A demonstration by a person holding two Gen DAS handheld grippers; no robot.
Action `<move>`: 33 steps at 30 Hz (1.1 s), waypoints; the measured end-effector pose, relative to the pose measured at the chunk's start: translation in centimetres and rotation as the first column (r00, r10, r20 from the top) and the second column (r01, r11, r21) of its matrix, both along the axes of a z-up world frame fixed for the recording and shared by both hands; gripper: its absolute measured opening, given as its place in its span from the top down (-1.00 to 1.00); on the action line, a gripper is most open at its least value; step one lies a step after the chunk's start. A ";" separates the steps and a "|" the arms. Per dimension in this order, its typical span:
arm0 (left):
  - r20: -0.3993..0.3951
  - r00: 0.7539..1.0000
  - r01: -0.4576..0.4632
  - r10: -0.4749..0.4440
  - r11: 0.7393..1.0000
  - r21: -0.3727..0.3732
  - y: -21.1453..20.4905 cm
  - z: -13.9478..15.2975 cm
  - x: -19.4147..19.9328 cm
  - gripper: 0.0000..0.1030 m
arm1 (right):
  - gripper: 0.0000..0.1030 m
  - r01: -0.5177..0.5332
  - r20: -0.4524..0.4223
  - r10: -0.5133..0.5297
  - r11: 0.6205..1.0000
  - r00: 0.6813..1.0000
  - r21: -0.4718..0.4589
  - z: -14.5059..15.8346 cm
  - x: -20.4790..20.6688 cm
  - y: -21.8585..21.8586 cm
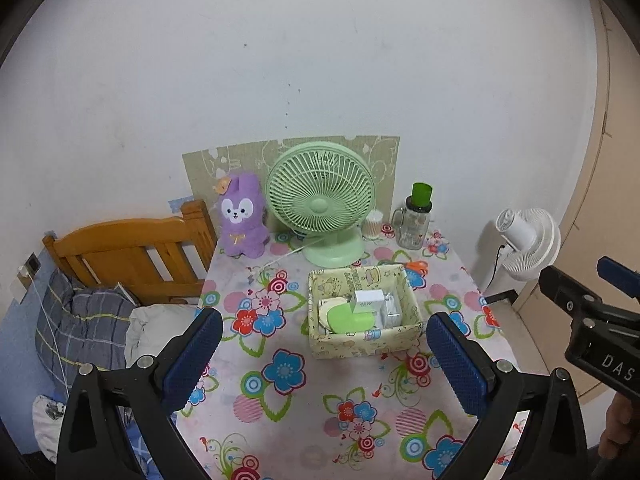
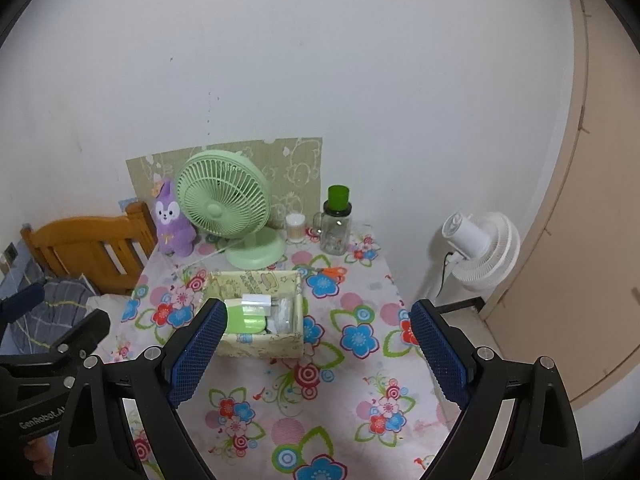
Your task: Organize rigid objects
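Observation:
A pale yellow patterned storage box (image 1: 362, 346) (image 2: 260, 348) stands mid-table on the floral tablecloth. Inside lie a green flat case (image 1: 349, 319) (image 2: 244, 319), a white carton (image 1: 367, 300) (image 2: 256, 302) and a clear plastic packet (image 1: 390, 312) (image 2: 282, 318). My left gripper (image 1: 324, 364) is open and empty, held above the table's near part, in front of the box. My right gripper (image 2: 316, 348) is open and empty, just right of the box; it also shows at the left wrist view's right edge (image 1: 584, 280). Orange scissors (image 1: 416, 266) (image 2: 334, 271) lie behind the box.
At the back stand a green desk fan (image 1: 322, 200) (image 2: 224, 200), a purple plush rabbit (image 1: 242, 216) (image 2: 172, 220), a cotton-swab jar (image 1: 372, 224) (image 2: 295, 227) and a glass jar with green lid (image 1: 414, 216) (image 2: 336, 220). A wooden bed headboard (image 1: 132, 252) is left, a white floor fan (image 2: 480, 248) right.

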State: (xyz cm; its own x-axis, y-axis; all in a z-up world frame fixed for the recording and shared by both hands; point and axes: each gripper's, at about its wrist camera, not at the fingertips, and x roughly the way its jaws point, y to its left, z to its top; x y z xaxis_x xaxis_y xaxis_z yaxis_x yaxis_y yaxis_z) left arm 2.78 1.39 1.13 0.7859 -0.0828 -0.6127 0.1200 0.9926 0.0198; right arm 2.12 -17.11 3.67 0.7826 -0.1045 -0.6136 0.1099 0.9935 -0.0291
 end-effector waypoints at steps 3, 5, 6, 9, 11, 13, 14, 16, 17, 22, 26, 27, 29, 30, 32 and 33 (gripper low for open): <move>0.001 1.000 -0.010 0.010 1.000 -0.017 0.4 0.2 -0.4 -1.00 | -0.84 -0.004 -0.004 0.004 1.000 1.000 0.018 0.1 -0.6 -0.1; -0.001 1.000 -0.017 0.017 1.000 -0.025 0.7 0.3 -0.6 -1.00 | -0.84 -0.005 -0.001 0.005 1.000 1.000 0.025 0.1 -1.0 0.0; -0.001 1.000 -0.020 0.020 0.999 -0.026 0.9 0.3 -0.7 -1.00 | -0.84 -0.007 0.003 0.007 1.000 1.000 0.027 0.2 -1.2 0.1; -0.001 1.000 -0.028 0.028 0.999 -0.020 0.9 0.2 -0.9 -1.00 | -0.84 -0.009 0.005 0.009 1.000 1.000 0.025 0.2 -1.5 0.2; 0.002 1.000 -0.029 0.029 0.999 -0.013 0.8 0.2 -1.1 -1.00 | -0.84 -0.009 0.005 0.009 1.000 1.000 0.029 0.3 -1.6 0.2; 0.004 1.000 -0.026 0.026 1.000 -0.018 0.7 0.3 -1.3 -1.00 | -0.84 -0.013 0.006 0.013 0.999 1.000 0.032 0.3 -1.6 0.2; 0.003 1.000 -0.024 0.024 0.999 -0.022 0.8 0.3 -1.4 -1.00 | -0.84 -0.014 0.006 0.013 0.999 1.000 0.031 0.3 -1.6 0.2; -0.001 1.000 -0.025 0.025 0.999 -0.028 0.8 0.3 -1.5 -1.00 | -0.84 -0.015 0.005 0.015 0.999 1.000 0.034 0.3 -1.8 0.2; -0.006 1.000 -0.025 0.025 0.999 -0.034 0.8 0.3 -1.5 -1.00 | -0.84 -0.016 0.003 0.015 0.999 1.000 0.035 0.3 -1.8 0.2; -0.032 0.999 -0.020 0.018 0.998 -0.062 0.9 0.3 -1.5 -1.00 | -0.84 -0.015 0.003 0.015 0.999 1.000 0.035 0.4 -2.0 0.1; -0.023 0.999 -0.027 0.026 0.998 -0.060 0.9 0.4 -1.6 -1.00 | -0.84 -0.012 -0.002 0.012 0.999 1.000 0.034 0.3 -1.9 0.0; -0.020 0.999 -0.028 0.027 0.998 -0.052 0.8 0.3 -1.6 -1.00 | -0.84 -0.011 -0.004 0.011 0.999 1.000 0.035 0.3 -1.8 0.0; -0.012 0.999 -0.035 0.035 0.999 -0.037 0.6 0.4 -1.7 -1.00 | -0.84 -0.008 -0.007 0.009 0.999 1.000 0.037 0.2 -1.7 0.0; -0.005 0.999 -0.039 0.039 0.999 -0.031 0.6 0.4 -1.7 -1.00 | -0.84 -0.008 -0.006 0.008 0.999 1.000 0.039 0.2 -1.6 0.0; 0.009 0.999 -0.035 0.035 0.999 -0.020 0.4 0.5 -1.9 -1.00 | -0.84 -0.004 -0.004 0.004 0.999 1.000 0.041 0.2 -1.6 0.0; 0.012 0.999 -0.032 0.032 0.999 -0.018 0.4 0.6 -2.0 -1.00 | -0.84 -0.001 -0.001 0.002 0.999 1.000 0.042 0.3 -1.6 -0.1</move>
